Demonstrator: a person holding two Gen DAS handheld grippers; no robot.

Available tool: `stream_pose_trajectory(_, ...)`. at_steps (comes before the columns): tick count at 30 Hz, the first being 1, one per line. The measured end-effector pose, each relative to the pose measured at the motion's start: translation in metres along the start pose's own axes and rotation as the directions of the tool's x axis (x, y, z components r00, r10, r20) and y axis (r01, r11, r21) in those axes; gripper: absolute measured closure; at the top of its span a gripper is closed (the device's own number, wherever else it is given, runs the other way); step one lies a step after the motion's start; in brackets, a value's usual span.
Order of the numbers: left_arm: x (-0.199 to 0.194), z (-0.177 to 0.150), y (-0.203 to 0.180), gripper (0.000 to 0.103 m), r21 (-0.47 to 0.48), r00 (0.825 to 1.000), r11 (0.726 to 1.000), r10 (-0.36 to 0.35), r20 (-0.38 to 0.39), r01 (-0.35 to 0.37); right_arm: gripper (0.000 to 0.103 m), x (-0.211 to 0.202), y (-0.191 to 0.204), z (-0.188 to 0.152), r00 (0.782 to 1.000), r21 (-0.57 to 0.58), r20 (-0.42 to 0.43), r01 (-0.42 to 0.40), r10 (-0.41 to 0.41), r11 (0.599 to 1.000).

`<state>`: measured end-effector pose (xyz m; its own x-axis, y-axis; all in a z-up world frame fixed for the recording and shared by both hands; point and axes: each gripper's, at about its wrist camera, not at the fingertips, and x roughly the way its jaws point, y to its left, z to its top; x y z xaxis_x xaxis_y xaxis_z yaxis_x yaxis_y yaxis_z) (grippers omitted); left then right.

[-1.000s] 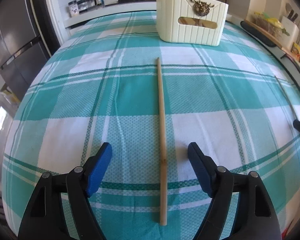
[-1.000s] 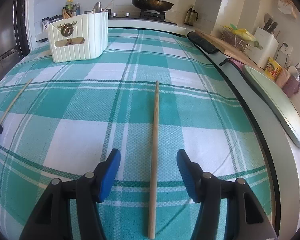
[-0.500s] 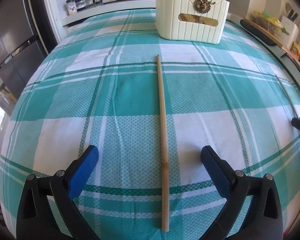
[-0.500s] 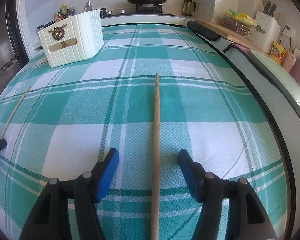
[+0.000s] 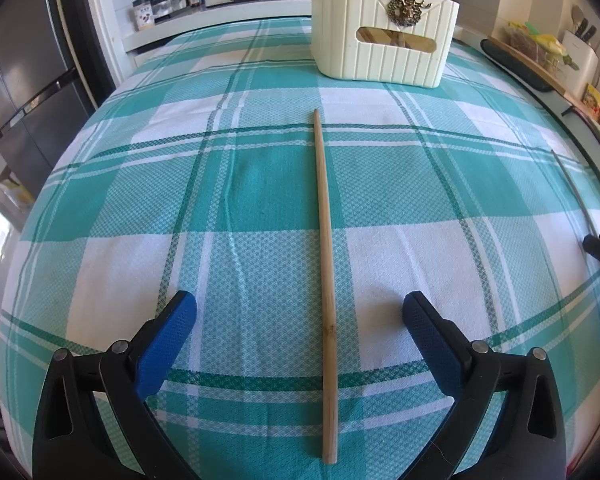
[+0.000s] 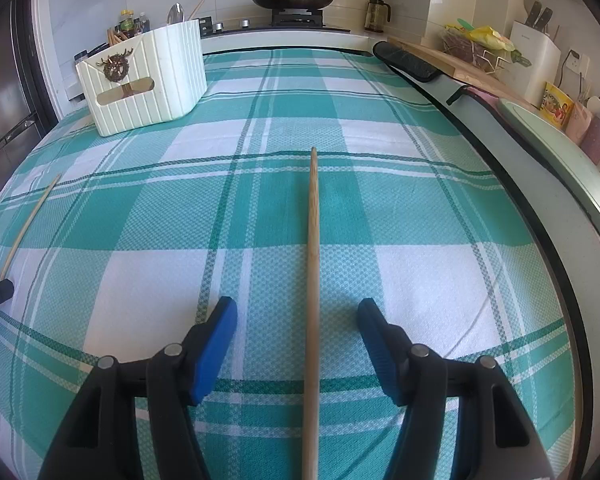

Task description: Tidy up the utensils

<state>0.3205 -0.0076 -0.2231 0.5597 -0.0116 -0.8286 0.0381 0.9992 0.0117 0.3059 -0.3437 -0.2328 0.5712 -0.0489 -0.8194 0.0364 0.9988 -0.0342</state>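
Careful now. Big checked cloth (image 5: 100,240) over the surface (image 6: 500,184), soft and a bit wrinkly, so easy to pinch up some cloth along with a stick. White holder (image 5: 384,48) far off at the back, so a long way to carry something thin. Could tip, swing and drop if grabbed only by the near end. Thin round sticks, too: could roll sideways if bumped by one pad first, or slip out of a weak squeeze.

Left hand-held gripper (image 5: 300,304) wide open, holding nothing. Left chopstick (image 5: 324,220) flat on the cloth, between the two blue pads (image 5: 168,332), a little right of the middle and touching neither. Near end down low between the black arms, far tip pointing toward the holder.

Right hand-held gripper (image 6: 297,306) open as well, but not so wide, and empty. Right chopstick (image 6: 314,240) flat on the cloth, nearly in the middle of the gap, apart from both pads. Near end hidden past the bottom of the right view. Hard to tell if any pad touches the cloth.
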Motion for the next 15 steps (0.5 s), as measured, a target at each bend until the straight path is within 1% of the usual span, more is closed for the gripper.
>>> stream_pose_trajectory(15,-0.0002,0.0003,-0.0001,0.001,0.006,1.0,1.0,-0.007,-0.007,0.007,0.039,0.0,0.0003,-0.0002,1.0,0.002,0.003,0.0,0.0,1.0)
